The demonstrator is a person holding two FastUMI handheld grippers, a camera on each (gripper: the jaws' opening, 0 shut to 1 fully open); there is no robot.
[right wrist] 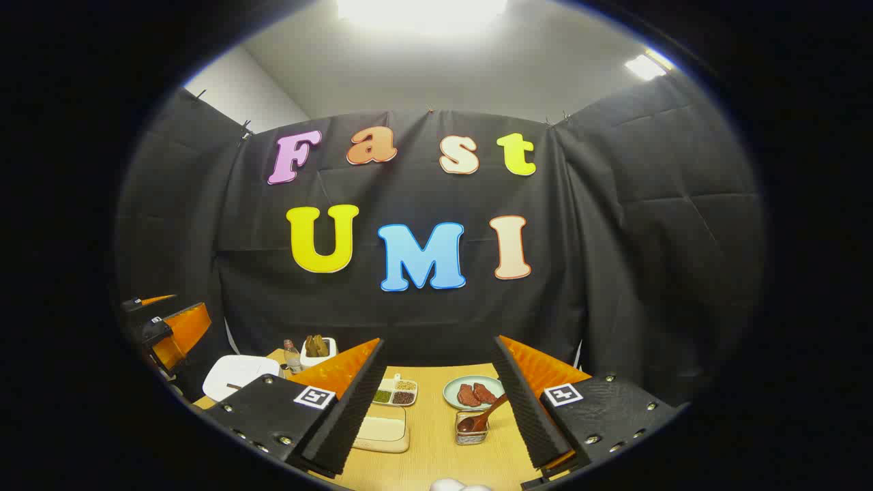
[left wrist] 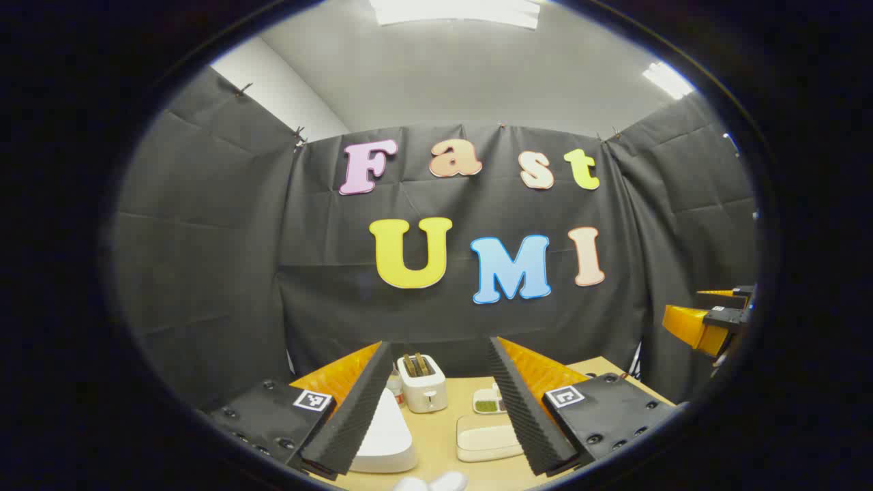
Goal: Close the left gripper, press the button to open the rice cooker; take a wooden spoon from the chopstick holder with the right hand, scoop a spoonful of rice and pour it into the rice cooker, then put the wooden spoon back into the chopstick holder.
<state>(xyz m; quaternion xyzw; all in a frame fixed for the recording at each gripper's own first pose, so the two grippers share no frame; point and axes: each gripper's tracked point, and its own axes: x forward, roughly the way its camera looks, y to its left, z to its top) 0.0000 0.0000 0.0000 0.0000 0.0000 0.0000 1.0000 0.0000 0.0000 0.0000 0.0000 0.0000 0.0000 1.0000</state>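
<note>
Both grippers hang above the wooden table, and neither has anything in it. In the left gripper view, the left gripper has its jaws spread wide and empty. Just ahead, tucked against its left finger, sits the white rice cooker, lid down; that finger cuts off its near side. Beyond it stands a white toaster with slices in the slots, and a small bottle peeks out beside it, its label too small to read. A pale rectangular tray lies toward the right finger, with a little divided dish behind it, half hidden.

Over in the right gripper view, the right gripper is open just as wide, holding nothing. Between its fingers, closer to the right one, the wooden spoon leans in the small chopstick holder, handle tilted up to the right. Behind that, a plate carries reddish pieces I can't identify. Square black-and-white marker tags sit on each finger mount; no readable wording anywhere on them.
</note>
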